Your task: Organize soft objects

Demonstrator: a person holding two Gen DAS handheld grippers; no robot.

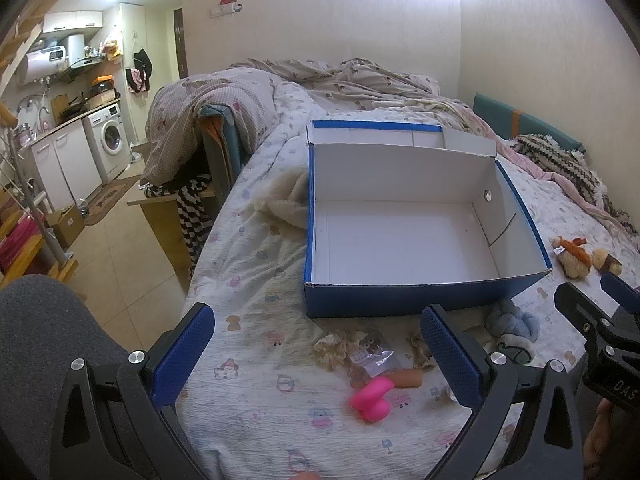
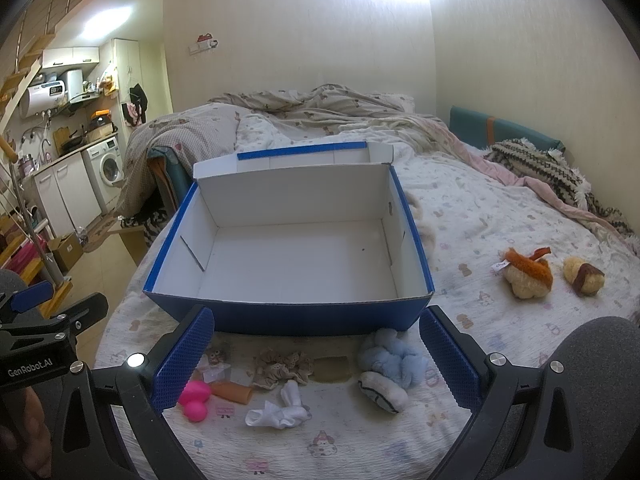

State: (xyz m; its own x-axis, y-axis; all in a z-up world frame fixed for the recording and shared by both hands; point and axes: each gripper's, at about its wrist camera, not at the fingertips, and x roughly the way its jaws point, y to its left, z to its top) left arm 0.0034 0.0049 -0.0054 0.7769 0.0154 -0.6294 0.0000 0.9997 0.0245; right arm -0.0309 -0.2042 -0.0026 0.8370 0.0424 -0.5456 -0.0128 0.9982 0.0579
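Observation:
An empty blue box [image 1: 400,300] with a white inside stands open on the bed; it also shows in the right wrist view [image 2: 288,316]. In front of it lie a pink toy [image 1: 370,398] [image 2: 194,398], an orange tube [image 2: 232,393], a beige scrunchie [image 2: 280,368], a white sock [image 2: 280,410] and a blue and white plush [image 2: 390,364] [image 1: 512,330]. My left gripper [image 1: 316,360] is open above the pink toy and scrunchie. My right gripper [image 2: 316,360] is open above the scrunchie and sock. Both are empty.
Two small brown plush toys [image 2: 528,276] [image 2: 584,276] lie on the bed to the right of the box. A rumpled quilt [image 2: 312,108] and a knitted blanket [image 2: 536,168] lie at the back. The bed's left edge drops to a tiled floor [image 1: 120,280].

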